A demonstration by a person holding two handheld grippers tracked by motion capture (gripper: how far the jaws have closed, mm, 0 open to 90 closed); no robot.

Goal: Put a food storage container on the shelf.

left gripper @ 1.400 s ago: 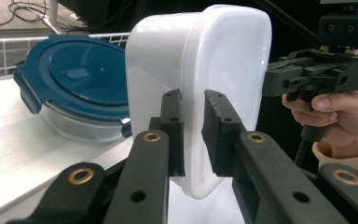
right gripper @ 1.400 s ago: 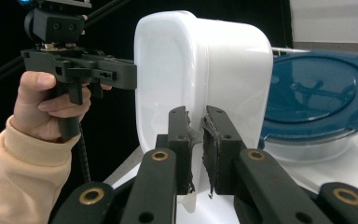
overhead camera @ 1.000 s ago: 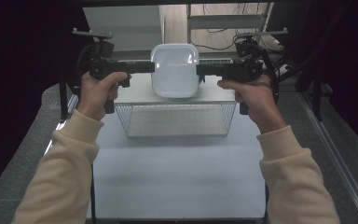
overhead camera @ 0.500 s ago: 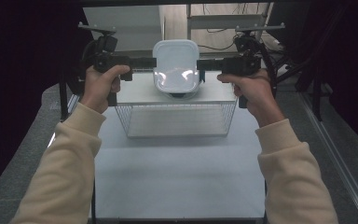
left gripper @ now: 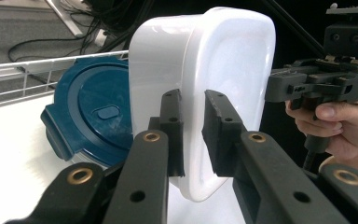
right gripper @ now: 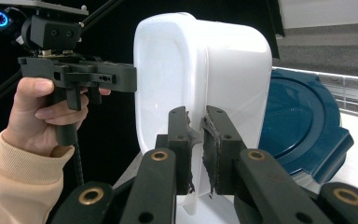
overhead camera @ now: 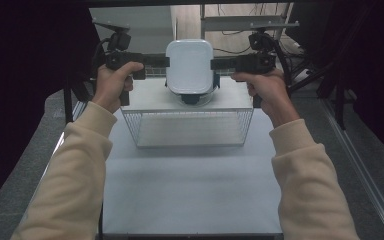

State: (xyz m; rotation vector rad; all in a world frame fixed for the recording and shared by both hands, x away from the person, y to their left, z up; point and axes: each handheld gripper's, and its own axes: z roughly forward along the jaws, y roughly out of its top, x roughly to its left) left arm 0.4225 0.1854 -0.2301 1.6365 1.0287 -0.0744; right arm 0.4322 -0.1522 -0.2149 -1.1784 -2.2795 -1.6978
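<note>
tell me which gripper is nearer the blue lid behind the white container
Neither, as far as the frames tell. The left gripper and right gripper clamp opposite rims of the white container, with the blue lid centred just behind and below it.

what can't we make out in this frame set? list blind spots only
- Inside of the white container: high view shows one broad face; both gripper views see it edge-on.
- Blue lid: near side covered by the container in all views; whether they touch is unclear.
- Left hand-held gripper and right hand-held gripper: pad contact on the rim hidden by the jaws themselves.
- Wire basket: rear part blocked by the white platform, high view.
</note>
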